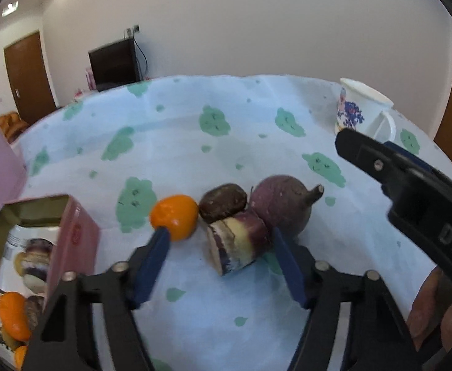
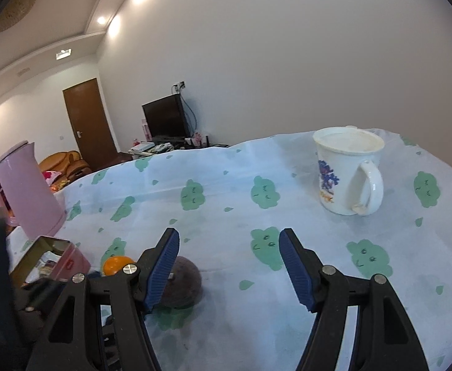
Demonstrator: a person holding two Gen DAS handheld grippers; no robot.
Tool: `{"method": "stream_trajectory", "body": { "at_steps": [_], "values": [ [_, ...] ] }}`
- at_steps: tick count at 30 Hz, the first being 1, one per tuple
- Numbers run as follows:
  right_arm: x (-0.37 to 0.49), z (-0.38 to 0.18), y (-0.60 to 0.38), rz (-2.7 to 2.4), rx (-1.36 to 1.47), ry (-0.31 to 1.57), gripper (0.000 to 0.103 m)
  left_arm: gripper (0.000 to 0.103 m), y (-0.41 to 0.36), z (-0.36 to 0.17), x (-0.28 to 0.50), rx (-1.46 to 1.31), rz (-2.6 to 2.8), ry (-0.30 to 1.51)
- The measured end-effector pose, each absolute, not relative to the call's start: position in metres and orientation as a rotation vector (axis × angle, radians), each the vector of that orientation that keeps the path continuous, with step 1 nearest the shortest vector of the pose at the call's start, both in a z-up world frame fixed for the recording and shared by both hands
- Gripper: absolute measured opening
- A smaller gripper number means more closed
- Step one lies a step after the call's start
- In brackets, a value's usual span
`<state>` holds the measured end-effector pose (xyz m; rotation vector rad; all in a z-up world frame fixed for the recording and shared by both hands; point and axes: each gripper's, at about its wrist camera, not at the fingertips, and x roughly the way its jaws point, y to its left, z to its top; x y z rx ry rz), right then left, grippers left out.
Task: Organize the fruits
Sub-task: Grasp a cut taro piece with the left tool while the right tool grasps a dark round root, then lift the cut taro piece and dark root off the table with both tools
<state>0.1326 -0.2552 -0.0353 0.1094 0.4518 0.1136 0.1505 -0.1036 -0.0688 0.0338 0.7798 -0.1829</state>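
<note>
We hold our left gripper point(image 1: 221, 236) with its jaws apart around the cut sugarcane piece point(image 1: 236, 244), which lies on the tablecloth point(image 1: 179, 142); whether the blue pads touch it we cannot tell. At 11 o'clock from the cane sits a dark round fruit point(image 1: 222, 201), at 10 o'clock the tangerine point(image 1: 175, 216), its lower edge behind our left pad, and at 1 o'clock the purple stemmed fruit point(image 1: 283, 205), touching the cane. At 8 o'clock stands the open pink tin point(image 1: 71, 244), with 2 oranges point(image 1: 12, 315) visible inside. Our right gripper point(image 2: 229, 266) hangs open above the cloth, holding nothing. A white mug point(image 2: 346, 176) stands at 1 o'clock from it, a pink kettle point(image 2: 28, 191) at 10 o'clock.
</note>
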Motion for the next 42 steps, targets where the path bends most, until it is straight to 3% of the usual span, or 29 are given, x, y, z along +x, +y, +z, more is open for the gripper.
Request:
{"method": "stream_trajectory", "body": {
  "at_steps": [1, 3, 14, 31, 34, 42],
  "values": [
    [0.133, -0.036, -0.254, 0.119, 0.106, 0.453, 0.069, 0.060, -0.103, -0.069, 0.150, 0.028, -0.192, 0.783],
    [0.133, -0.036, -0.252, 0.126, 0.098, 0.454, 0.069, 0.041, -0.105, -0.069, 0.147, 0.036, -0.223, 0.788],
    [0.132, -0.036, -0.228, 0.189, -0.015, 0.446, 0.069, 0.040, -0.075, -0.067, 0.134, 0.034, -0.180, 0.771],
    [0.173, -0.066, -0.202, 0.352, -0.074, 0.719, 0.068, 0.040, -0.056, -0.064, 0.134, -0.026, -0.115, 0.737],
    [0.176, -0.069, -0.205, 0.378, -0.045, 0.742, 0.055, 0.040, -0.055, -0.064, 0.133, -0.034, -0.113, 0.736],
    [0.168, -0.064, -0.201, 0.410, -0.064, 0.706, 0.055, 0.040, -0.053, -0.062, 0.130, -0.050, -0.116, 0.708]
  ]
}}
